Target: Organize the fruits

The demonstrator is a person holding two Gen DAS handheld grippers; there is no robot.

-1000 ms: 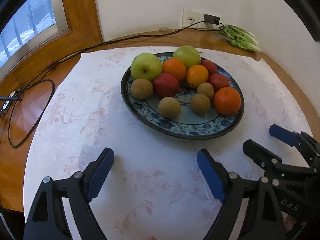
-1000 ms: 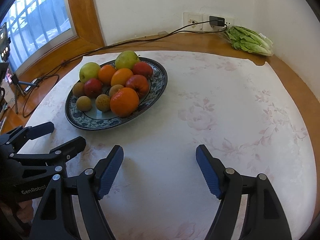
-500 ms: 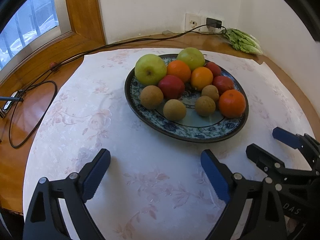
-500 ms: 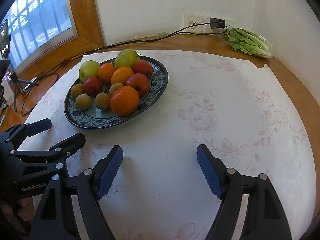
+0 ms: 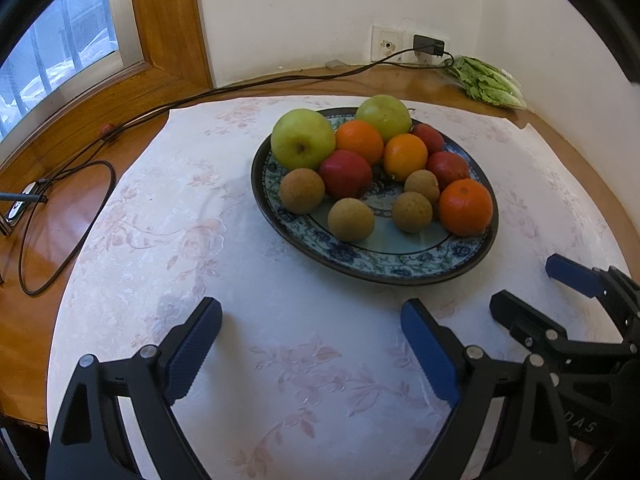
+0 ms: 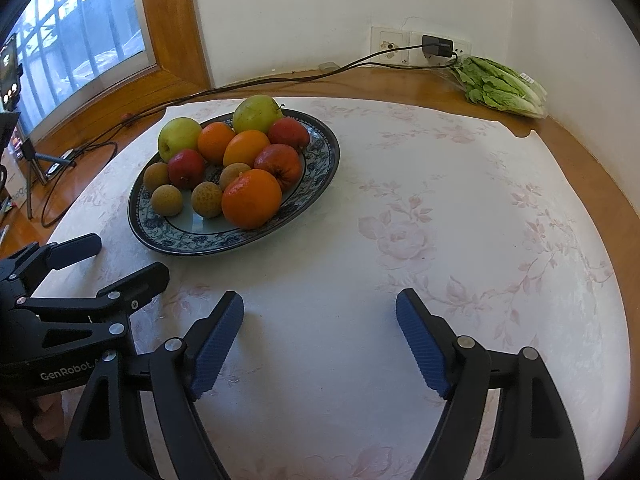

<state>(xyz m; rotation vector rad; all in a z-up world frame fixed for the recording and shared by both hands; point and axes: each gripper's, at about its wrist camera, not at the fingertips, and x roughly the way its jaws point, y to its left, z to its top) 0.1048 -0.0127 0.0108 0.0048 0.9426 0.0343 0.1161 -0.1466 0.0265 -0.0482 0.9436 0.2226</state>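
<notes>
A blue-patterned plate (image 5: 384, 268) (image 6: 320, 172) sits on the white floral tablecloth and holds several fruits: two green apples (image 5: 303, 139), oranges (image 5: 465, 207) (image 6: 251, 198), red apples (image 5: 345, 173) and small brown round fruits (image 5: 351, 219). My left gripper (image 5: 312, 344) is open and empty, over the cloth in front of the plate. My right gripper (image 6: 320, 336) is open and empty, over the cloth to the right of the plate. Each gripper shows at the edge of the other's view.
A bag of lettuce (image 6: 504, 86) lies at the back right by the wall socket (image 6: 420, 46). A black cable (image 5: 60, 224) runs from the socket along the wooden table to the left. A window is at the left.
Both grippers have edged slightly nearer the plate and tilted a little; the plate sits lower in the left view. Both stayed open.
</notes>
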